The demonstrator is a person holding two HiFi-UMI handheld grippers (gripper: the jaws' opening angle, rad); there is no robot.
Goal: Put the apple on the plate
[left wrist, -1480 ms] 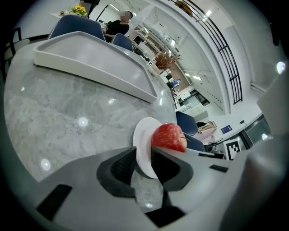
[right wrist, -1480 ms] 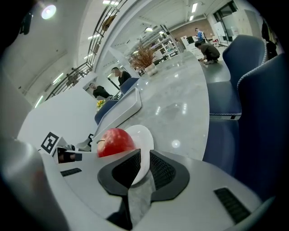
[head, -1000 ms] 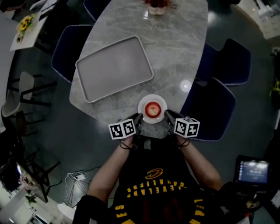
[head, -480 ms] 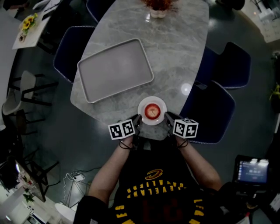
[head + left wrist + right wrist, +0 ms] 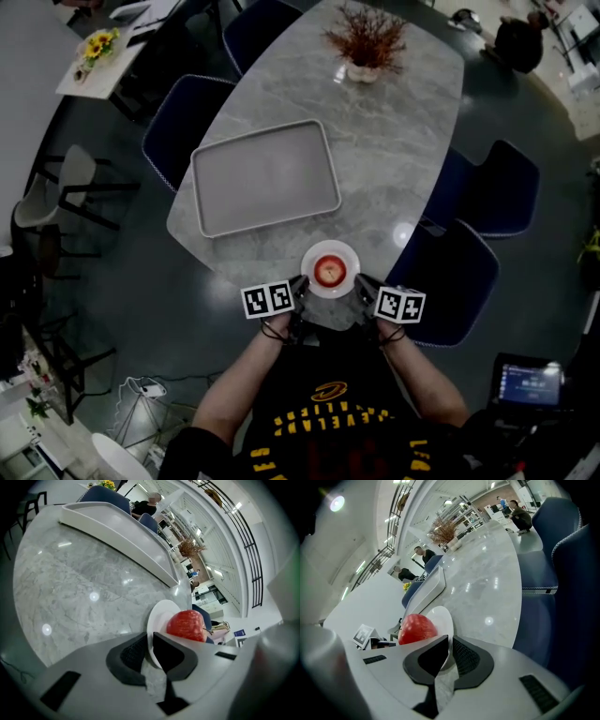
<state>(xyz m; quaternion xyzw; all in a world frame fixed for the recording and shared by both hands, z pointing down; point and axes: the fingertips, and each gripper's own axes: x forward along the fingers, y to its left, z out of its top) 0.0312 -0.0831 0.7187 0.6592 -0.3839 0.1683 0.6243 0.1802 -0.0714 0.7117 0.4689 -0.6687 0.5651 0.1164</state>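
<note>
A red apple (image 5: 329, 272) sits on a small white plate (image 5: 350, 257) at the near edge of the grey marble table (image 5: 384, 150). My left gripper (image 5: 303, 286) is at the plate's left rim and my right gripper (image 5: 359, 286) at its right rim. In the left gripper view the plate (image 5: 159, 616) has its rim clamped between the black pads of the left gripper (image 5: 151, 651), with the apple (image 5: 186, 625) just beyond. The right gripper view shows the same: the right gripper (image 5: 450, 651) shut on the rim of the plate (image 5: 442, 618), the apple (image 5: 417, 627) to its left.
A large empty grey tray (image 5: 265, 176) lies on the table left of centre. A pot of dried red plant (image 5: 366, 42) stands at the far end. Blue chairs (image 5: 455, 277) (image 5: 187, 117) flank the table. A screen (image 5: 530, 382) glows at the lower right.
The head view has pulled back and shows more of the table's far end. Both grippers stay at the plate's rim with the apple on it.
</note>
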